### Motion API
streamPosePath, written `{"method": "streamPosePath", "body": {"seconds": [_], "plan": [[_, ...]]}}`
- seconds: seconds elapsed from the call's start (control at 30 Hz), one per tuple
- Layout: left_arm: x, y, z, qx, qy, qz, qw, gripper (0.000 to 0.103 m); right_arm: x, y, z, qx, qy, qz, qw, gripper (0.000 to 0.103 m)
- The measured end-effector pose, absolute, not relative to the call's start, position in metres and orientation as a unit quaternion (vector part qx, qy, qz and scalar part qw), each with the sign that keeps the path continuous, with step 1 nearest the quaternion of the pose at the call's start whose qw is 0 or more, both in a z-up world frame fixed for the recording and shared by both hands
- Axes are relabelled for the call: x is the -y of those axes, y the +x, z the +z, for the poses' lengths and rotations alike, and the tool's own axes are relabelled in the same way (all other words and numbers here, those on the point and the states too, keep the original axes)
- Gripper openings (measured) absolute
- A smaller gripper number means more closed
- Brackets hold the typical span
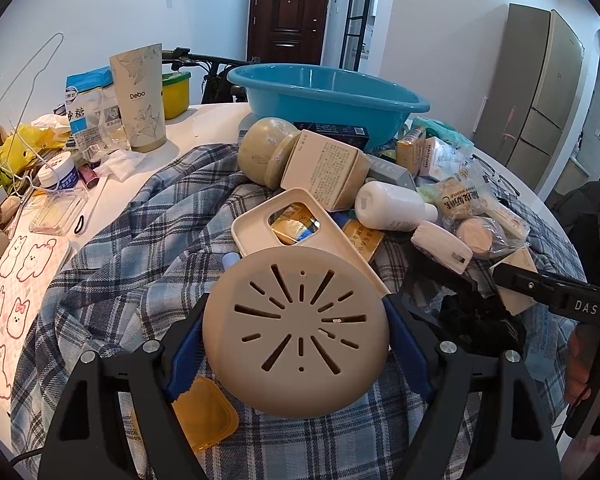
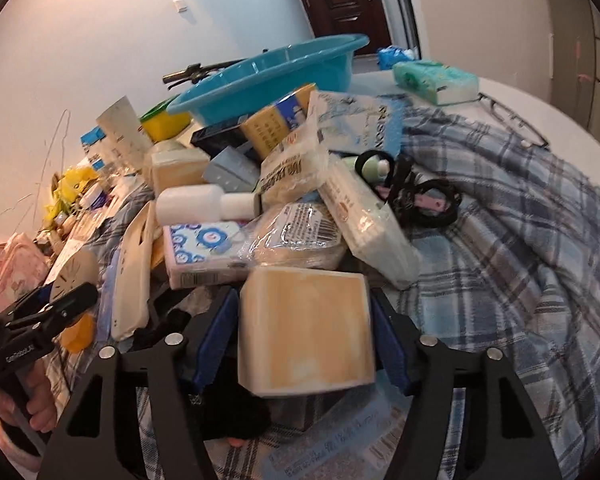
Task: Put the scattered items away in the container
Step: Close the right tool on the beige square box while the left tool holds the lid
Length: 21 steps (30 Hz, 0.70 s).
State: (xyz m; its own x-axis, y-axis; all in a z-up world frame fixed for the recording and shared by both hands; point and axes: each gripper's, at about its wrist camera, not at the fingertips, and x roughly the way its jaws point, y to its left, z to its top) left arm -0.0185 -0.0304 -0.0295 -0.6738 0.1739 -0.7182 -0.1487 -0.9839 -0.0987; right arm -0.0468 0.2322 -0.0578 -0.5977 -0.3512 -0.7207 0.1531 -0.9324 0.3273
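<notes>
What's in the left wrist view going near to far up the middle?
Left gripper shut on round slotted cover → phone case → white bottle → cream box → blue basin → brown door.

Two black handheld claws with blue finger pads, one in each bare hand.

The left claw (image 1: 296, 340) has matte black angular arms with triangular cut-outs, round silver screws at the joints and blue pads (image 1: 186, 354) lining the fingers; a black cable trails off at its lower left edge. The right claw (image 2: 304, 340) is built the same way, with four silver screws and blue pads (image 2: 214, 344). From the side its body carries white lettering reading "DAS". The left hand (image 2: 36, 404) and right hand (image 1: 584, 364) show bare skin.
</notes>
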Motion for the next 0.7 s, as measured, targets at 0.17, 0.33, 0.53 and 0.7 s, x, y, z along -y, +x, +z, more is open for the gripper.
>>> {"method": "streamPosePath", "body": {"seconds": [0.17,0.33,0.53,0.7], "plan": [[0.03,-0.018,-0.03,0.017,-0.394,0.915,0.088,0.083,-0.233,-0.049,-0.064,0.134,0.429,-0.881,0.147,0.073],[0.03,-0.018,-0.029,0.016,-0.394,0.915,0.088,0.083,-0.245,-0.052,-0.07,0.192,0.409,-0.876,0.17,0.073],[0.027,-0.019,-0.029,0.016,-0.393,0.915,0.09,0.083,-0.241,-0.051,-0.069,0.188,0.4,-0.879,0.179,0.05],[0.022,-0.02,-0.022,0.019,-0.385,0.918,0.097,0.083,-0.237,-0.046,-0.062,0.162,0.395,-0.89,0.16,0.05]]}}
